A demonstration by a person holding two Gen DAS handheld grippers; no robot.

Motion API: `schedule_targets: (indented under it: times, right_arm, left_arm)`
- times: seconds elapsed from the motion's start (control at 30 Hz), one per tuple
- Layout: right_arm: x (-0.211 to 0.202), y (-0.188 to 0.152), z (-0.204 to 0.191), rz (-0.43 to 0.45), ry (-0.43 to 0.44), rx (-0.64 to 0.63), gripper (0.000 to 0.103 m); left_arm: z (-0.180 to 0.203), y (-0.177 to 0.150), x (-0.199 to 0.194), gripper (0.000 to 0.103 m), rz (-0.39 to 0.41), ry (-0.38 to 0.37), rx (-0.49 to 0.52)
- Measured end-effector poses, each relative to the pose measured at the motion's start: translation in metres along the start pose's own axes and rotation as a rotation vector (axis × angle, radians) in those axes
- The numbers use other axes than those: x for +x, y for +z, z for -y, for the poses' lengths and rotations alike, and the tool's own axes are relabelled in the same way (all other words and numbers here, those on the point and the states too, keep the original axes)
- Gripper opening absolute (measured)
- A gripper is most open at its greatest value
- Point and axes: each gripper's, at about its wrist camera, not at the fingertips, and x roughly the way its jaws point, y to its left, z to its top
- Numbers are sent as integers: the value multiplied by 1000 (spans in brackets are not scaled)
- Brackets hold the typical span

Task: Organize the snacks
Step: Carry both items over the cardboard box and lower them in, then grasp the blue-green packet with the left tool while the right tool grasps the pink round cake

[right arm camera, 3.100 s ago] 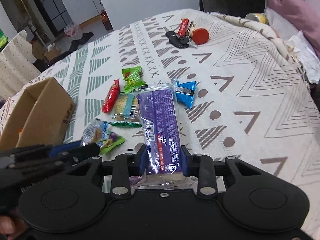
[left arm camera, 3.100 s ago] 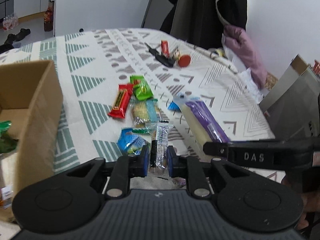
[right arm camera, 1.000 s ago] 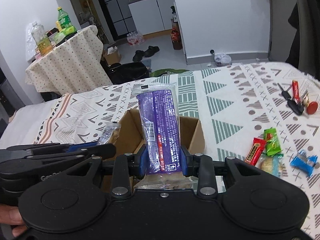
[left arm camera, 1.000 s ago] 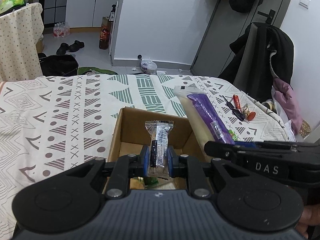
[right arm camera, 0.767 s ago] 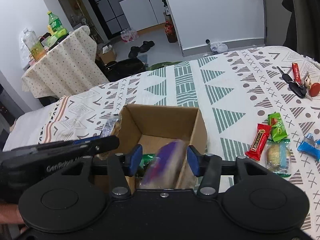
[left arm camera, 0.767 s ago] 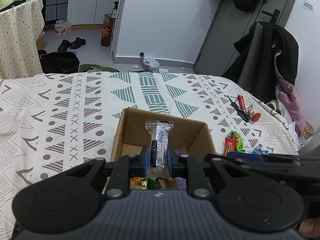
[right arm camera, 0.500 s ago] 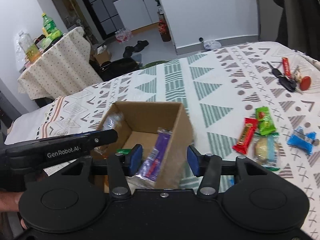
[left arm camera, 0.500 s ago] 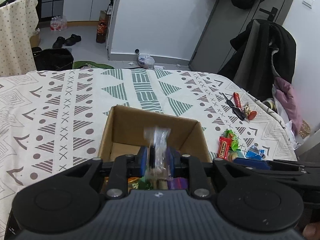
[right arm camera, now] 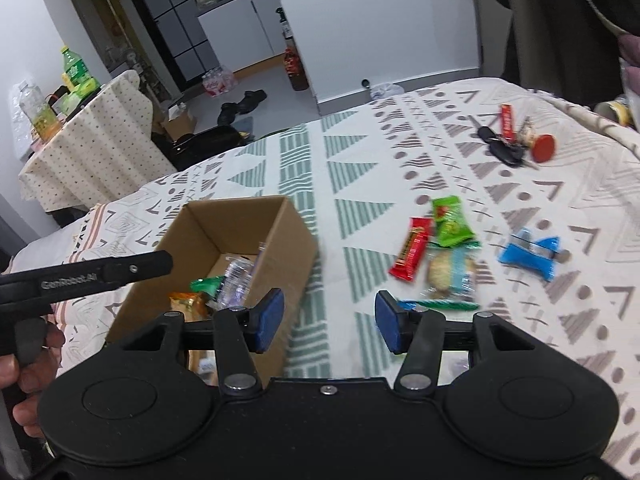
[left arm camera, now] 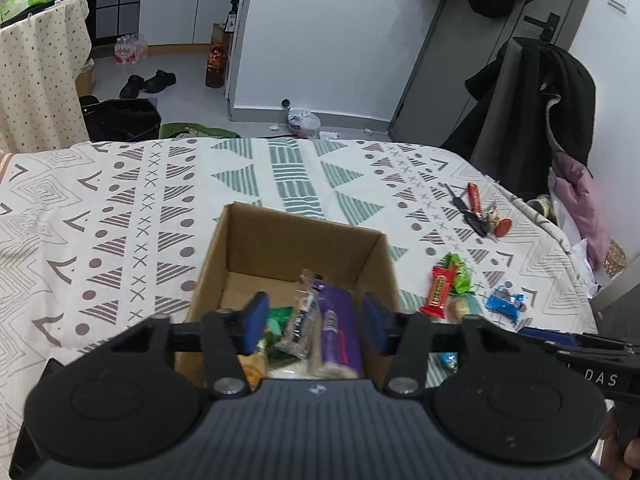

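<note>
A brown cardboard box (left arm camera: pixel 304 236) (right arm camera: pixel 276 240) stands on the patterned cloth. Inside it lie a clear-wrapped snack (left arm camera: pixel 300 322), a purple packet (left arm camera: pixel 338 330) and green and orange wrappers. My left gripper (left arm camera: pixel 314 322) hangs open right above the box, nothing between its fingers. My right gripper (right arm camera: pixel 329 320) is open too, over the cloth just right of the box. Right of the box lie a red bar (right arm camera: pixel 412 254), a green packet (right arm camera: pixel 452 222), a cracker pack (right arm camera: pixel 448 274) and a blue packet (right arm camera: pixel 532 254).
Keys with red tags (right arm camera: pixel 516 140) lie at the far right of the bed. A chair with dark coats (left arm camera: pixel 528 112) stands past the right edge. A small table with a dotted cloth (right arm camera: pixel 88 140) and bottles stands far left. A hand (right arm camera: pixel 24 376) holds the left gripper's handle.
Both grippers came from the snack pile to above the box. The right one opened and dropped the purple packet in; then the left opened and the clear-wrapped snack fell in. The right has swung rightward.
</note>
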Motion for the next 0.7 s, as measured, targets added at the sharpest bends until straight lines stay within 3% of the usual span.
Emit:
schedule_targets:
  times: [0.3, 0.7]
  right_arm:
    - [-30, -11, 30, 25, -56, 27, 61]
    - [-52, -25, 60, 27, -106, 55, 71]
  left_arm:
    - [42, -9, -16, 76, 21, -58, 38]
    - [93, -25, -16, 78, 10, -140, 66]
